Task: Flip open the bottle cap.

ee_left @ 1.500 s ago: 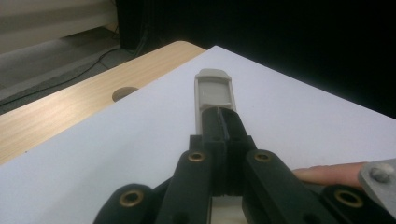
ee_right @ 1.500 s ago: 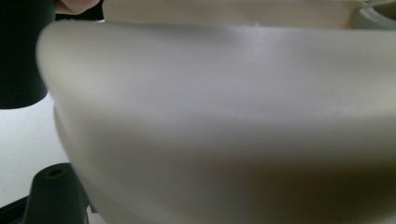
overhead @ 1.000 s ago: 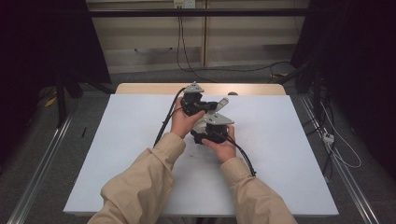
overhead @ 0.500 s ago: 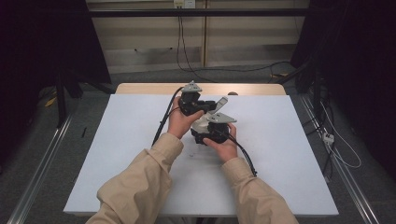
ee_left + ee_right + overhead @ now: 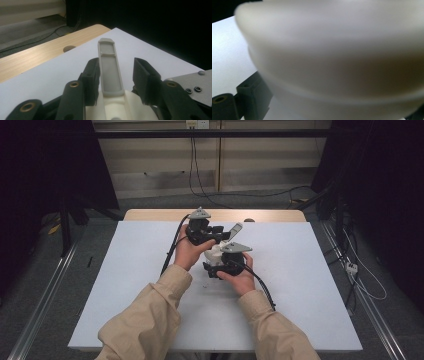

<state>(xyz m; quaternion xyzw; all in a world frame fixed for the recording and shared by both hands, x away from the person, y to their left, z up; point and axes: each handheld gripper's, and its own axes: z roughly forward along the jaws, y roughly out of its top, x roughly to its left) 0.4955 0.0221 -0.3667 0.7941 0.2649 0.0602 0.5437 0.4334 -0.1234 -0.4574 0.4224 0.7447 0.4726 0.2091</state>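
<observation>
A cream-white rounded vessel (image 5: 215, 252) with a long grey handle (image 5: 235, 228) sits at the middle of the white table (image 5: 125, 285), between both hands. My left gripper (image 5: 221, 233) reaches in from the left. In the left gripper view its jaws have just been opening and stand on either side of the handle (image 5: 110, 67): one finger (image 5: 91, 75) lies against it, the other stands apart. My right gripper (image 5: 214, 268) is low beside the vessel's body (image 5: 337, 57), which is blurred right in front of its camera. Its jaws have just been opening wide; one finger (image 5: 253, 93) shows at the lower left.
A wooden strip (image 5: 280, 215) with a small round hole (image 5: 69, 48) edges the far side of the table. Cables (image 5: 200, 175) run over the floor behind it. A metal rail (image 5: 45, 290) runs along the left and dark curtains hang at both sides.
Both hands stay where they were and the grey handle keeps its upward tilt. From the high view nothing else visibly differs.
</observation>
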